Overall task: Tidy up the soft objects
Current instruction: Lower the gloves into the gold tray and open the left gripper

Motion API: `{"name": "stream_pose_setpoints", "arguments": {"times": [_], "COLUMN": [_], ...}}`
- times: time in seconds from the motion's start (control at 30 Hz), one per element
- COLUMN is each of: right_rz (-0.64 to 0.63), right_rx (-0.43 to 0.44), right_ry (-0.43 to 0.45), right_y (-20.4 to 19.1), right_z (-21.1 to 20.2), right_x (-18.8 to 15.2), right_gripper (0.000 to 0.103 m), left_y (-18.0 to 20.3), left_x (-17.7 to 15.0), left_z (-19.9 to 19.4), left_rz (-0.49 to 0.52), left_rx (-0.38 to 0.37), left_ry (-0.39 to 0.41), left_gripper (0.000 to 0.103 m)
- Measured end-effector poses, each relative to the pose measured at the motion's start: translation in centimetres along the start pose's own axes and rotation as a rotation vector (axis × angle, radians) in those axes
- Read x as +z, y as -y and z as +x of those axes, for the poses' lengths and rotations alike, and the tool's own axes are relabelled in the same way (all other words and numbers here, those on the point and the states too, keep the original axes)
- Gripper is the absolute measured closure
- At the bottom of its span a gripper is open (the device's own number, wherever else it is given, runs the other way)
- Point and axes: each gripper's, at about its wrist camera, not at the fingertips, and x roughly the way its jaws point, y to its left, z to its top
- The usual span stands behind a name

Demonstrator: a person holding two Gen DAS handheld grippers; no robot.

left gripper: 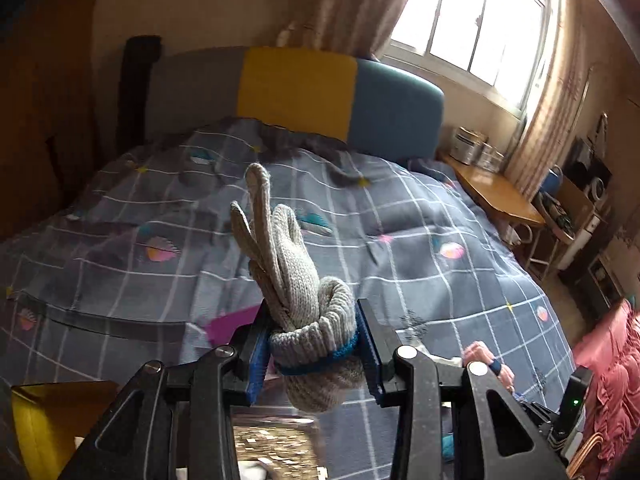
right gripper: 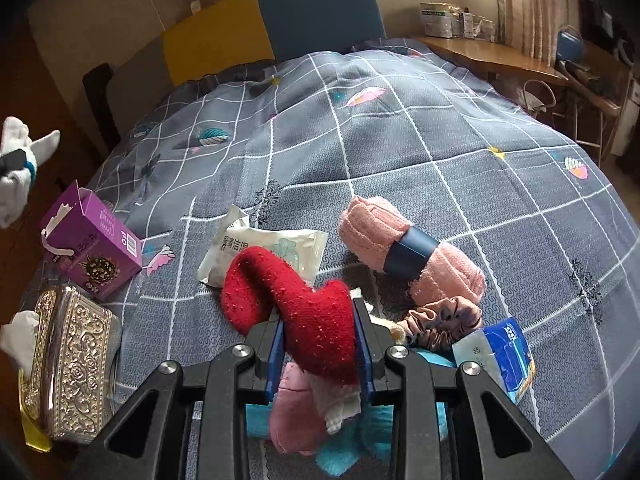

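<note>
The grey knitted cotton gloves [left gripper: 304,312], rolled into one bundle with a blue-edged cuff folded round them, sit pinched at that cuff in the left claw [left gripper: 314,350], held up above the grey checked quilt on the bed [left gripper: 400,240] — light, limp and compressible, best held at the thick rolled cuff, since the loose fingers would flop and slip. The fuzzy red sock [right gripper: 304,312] is clamped mid-length in the right claw [right gripper: 318,344], low over the quilt beside the pink rolled towel with a blue band [right gripper: 404,248] — equally soft, so its free end droops.

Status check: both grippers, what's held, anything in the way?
Left gripper shut on grey knit glove, lifted. Right gripper shut on red sock over the pile. Nothing blocking.
</note>
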Motion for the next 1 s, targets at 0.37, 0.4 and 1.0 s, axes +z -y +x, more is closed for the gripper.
{"name": "stream_pose_setpoints", "arguments": {"times": [0.37,0.4,1.0], "right_rz": [-0.201,-0.210,-0.221], "right_rx": [-0.050,-0.051,-0.081], "right_ry": [-0.034,-0.034,-0.022], "right_y": [-3.8,-3.9,-4.2], "right_z": [1.2,1.2,1.4], "right_x": [-1.3,-1.4,-1.6], "right_gripper": [0.073,0.073,0.073], "left_y": [-21.1,-22.3,-24.1], "left_x": [-10.4,-11.6,-16.3], "left_z": [-4.3,-4.4,-0.7], "left_rz": [-0.287,-0.316,-0.407], "left_rx": [0.172,0.166,0.162], "left_ry": [-0.054,-0.059,-0.134], "left_gripper": [0.064,0.064,0.036]}}
